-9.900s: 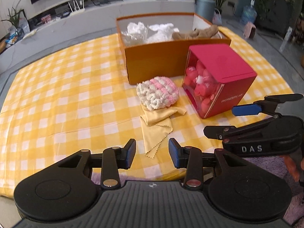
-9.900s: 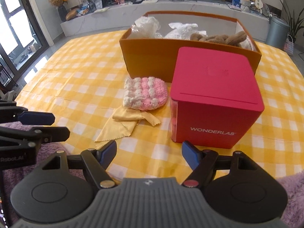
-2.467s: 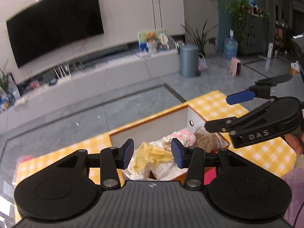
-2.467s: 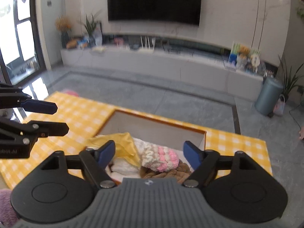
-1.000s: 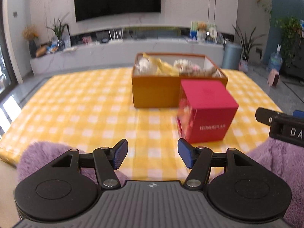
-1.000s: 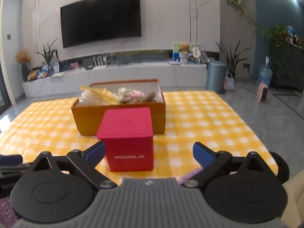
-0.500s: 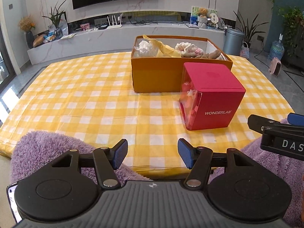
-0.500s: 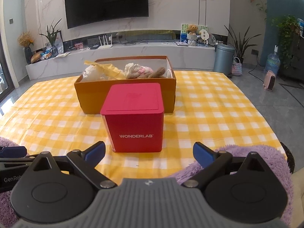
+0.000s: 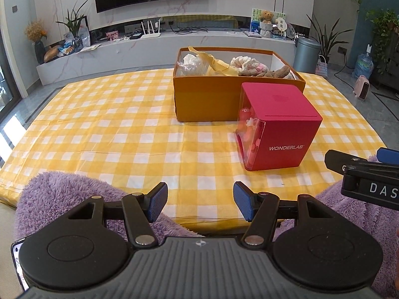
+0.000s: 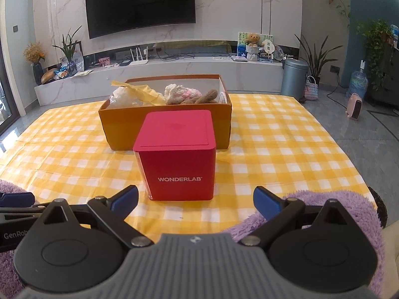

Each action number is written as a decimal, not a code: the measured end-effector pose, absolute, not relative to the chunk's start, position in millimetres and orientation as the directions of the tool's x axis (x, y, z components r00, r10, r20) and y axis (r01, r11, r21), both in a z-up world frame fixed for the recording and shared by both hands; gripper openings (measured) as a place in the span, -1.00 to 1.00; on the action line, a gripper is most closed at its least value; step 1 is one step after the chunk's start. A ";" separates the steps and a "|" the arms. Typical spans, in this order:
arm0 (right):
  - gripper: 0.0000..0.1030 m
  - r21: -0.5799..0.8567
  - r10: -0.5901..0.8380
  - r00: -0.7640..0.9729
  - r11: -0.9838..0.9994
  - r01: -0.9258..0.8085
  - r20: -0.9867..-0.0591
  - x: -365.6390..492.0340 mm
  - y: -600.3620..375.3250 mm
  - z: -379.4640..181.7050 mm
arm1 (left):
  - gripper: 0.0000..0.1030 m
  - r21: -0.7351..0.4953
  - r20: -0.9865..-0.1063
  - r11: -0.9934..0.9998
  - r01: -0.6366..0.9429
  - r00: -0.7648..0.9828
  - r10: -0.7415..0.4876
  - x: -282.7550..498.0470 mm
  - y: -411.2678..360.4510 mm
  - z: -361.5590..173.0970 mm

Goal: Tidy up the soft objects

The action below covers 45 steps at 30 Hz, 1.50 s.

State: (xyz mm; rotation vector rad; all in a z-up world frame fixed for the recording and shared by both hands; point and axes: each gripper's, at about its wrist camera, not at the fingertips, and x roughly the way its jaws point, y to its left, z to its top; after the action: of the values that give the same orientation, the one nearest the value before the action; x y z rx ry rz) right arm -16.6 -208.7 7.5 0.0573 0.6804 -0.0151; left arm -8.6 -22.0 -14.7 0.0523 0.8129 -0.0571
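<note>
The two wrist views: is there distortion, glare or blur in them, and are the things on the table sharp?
Left wrist view: strong fisheye bending at the edges, dark corners; the red box and orange box are sharp, and the red box's clear side shows reflections. Right wrist view: same bending; the television shows slight sheen; daylight is even, with no motion blur.

– What've I got behind the table?
– Marble wall w/ a dark TV [image 10: 141, 5], long white console [image 10: 174, 71] below, grey bin [image 10: 294, 76] far right.
– Floor, light?
– Grey tile floor [image 10: 361, 129]; daylight from the left window [image 9: 3, 74].
</note>
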 end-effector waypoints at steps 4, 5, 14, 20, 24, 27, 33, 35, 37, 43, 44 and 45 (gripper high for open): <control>0.88 0.049 0.005 0.780 0.998 0.034 -0.625 -17.2 -209.5 8.3 | 0.39 0.023 -0.724 0.997 0.072 0.689 -0.033 -8.4 -22.3 -13.2; 0.88 0.049 0.005 0.781 0.998 0.033 -0.625 -17.3 -209.6 8.3 | 0.39 0.023 -0.724 0.997 0.072 0.689 -0.033 -8.4 -22.3 -13.1; 0.88 0.049 0.008 0.781 0.998 0.029 -0.624 -17.8 -209.7 8.4 | 0.39 0.026 -0.723 0.997 0.068 0.691 -0.029 -8.2 -21.7 -11.3; 0.88 0.049 0.010 0.780 0.998 0.026 -0.626 -17.4 -209.4 9.0 | 0.39 0.027 -0.721 0.997 0.069 0.692 -0.028 -8.6 -21.3 -10.9; 0.88 0.049 0.012 0.778 0.998 0.025 -0.628 -16.8 -209.0 8.6 | 0.39 0.027 -0.721 0.997 0.068 0.693 -0.028 -8.6 -20.9 -10.5; 0.88 0.051 0.013 0.778 0.998 0.024 -0.628 -16.7 -209.1 8.7 | 0.39 0.026 -0.721 0.997 0.068 0.692 -0.029 -8.4 -20.8 -10.4; 0.88 0.052 0.014 0.777 0.998 0.025 -0.629 -16.9 -209.3 8.8 | 0.39 0.024 -0.720 0.998 0.065 0.693 -0.028 -9.3 -20.0 -9.1; 0.88 0.051 0.013 0.777 0.998 0.024 -0.629 -16.6 -209.5 8.7 | 0.39 0.024 -0.720 0.998 0.066 0.694 -0.028 -9.6 -19.8 -8.8; 0.88 0.051 0.014 0.777 0.998 0.024 -0.629 -16.8 -209.5 8.8 | 0.39 0.024 -0.720 0.998 0.066 0.694 -0.028 -9.9 -19.9 -8.5; 0.88 0.051 0.014 0.777 0.998 0.024 -0.629 -16.8 -209.5 8.8 | 0.39 0.024 -0.720 0.998 0.063 0.693 -0.027 -9.8 -19.7 -8.4; 0.88 0.051 0.014 0.777 0.998 0.024 -0.629 -16.9 -209.5 8.9 | 0.39 0.024 -0.720 0.998 0.064 0.693 -0.027 -9.8 -19.6 -8.5; 0.88 0.052 0.014 0.777 0.998 0.024 -0.630 -17.1 -209.5 8.9 | 0.39 0.025 -0.720 0.998 0.064 0.693 -0.027 -9.9 -19.7 -8.3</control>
State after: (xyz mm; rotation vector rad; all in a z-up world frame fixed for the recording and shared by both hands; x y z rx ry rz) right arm -17.1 -209.5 8.9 0.0584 0.6815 -0.0054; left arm -9.9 -19.7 -8.3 0.0491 0.8031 -0.0505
